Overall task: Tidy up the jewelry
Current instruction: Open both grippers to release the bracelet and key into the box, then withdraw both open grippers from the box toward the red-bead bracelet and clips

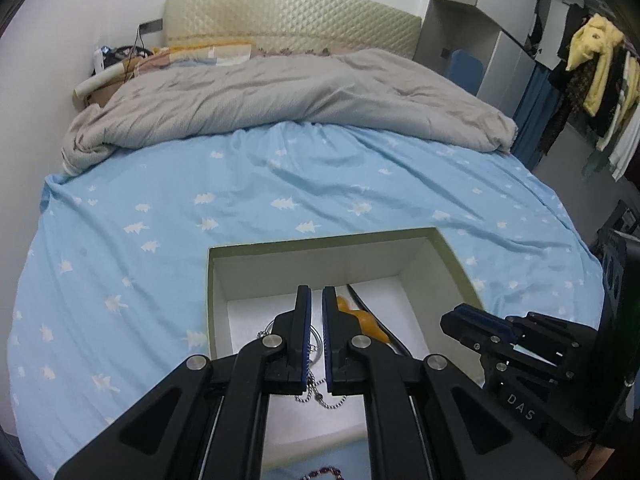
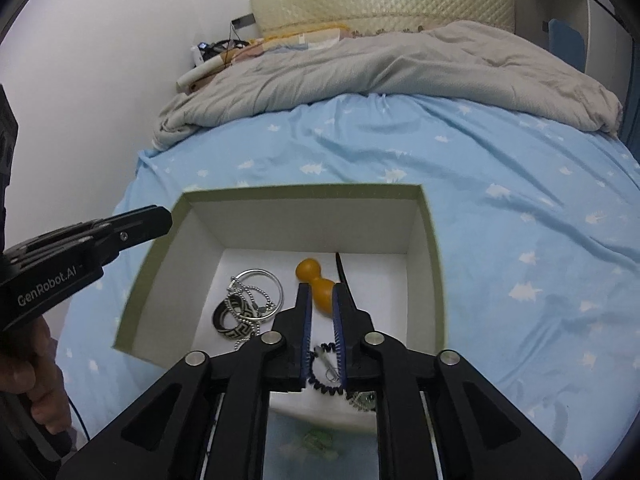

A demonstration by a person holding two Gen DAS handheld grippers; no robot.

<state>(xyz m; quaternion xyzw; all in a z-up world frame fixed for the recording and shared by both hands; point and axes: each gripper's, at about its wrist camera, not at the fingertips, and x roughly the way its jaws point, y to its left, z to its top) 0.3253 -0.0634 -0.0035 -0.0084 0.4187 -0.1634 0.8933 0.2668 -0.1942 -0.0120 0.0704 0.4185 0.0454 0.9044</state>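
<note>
Jewelry lay gathered in an open box [image 2: 428,256] with white inner walls and an olive-green rim, set on a bed [image 2: 520,208] dressed in a pale blue sheet printed with white trees. Silver bangles [image 2: 262,280] overlapped a pair of black-and-white patterned rings [image 2: 236,316] and a ball chain [image 1: 324,402] on the box's white floor. Beside them rested an amber, gourd-shaped piece [image 2: 316,280] and a thin dark stick [image 2: 344,276] leaning toward the far wall. A black coiled band [image 2: 324,384] and a small silver item sat near the front wall.

Both pairs of tongs hung over the box, pointed down into it. The left tongs [image 1: 316,300] stood nearly closed, a slim gap between blue pads, with nothing gripped. The right tongs [image 2: 320,296] stood narrowly parted, the amber piece seen beyond their tips and nothing clamped. A hand [image 2: 36,376] held the left tool's grip. A rumpled grey duvet [image 1: 280,96] lay bunched before a quilted cream headboard [image 1: 292,20].
</note>
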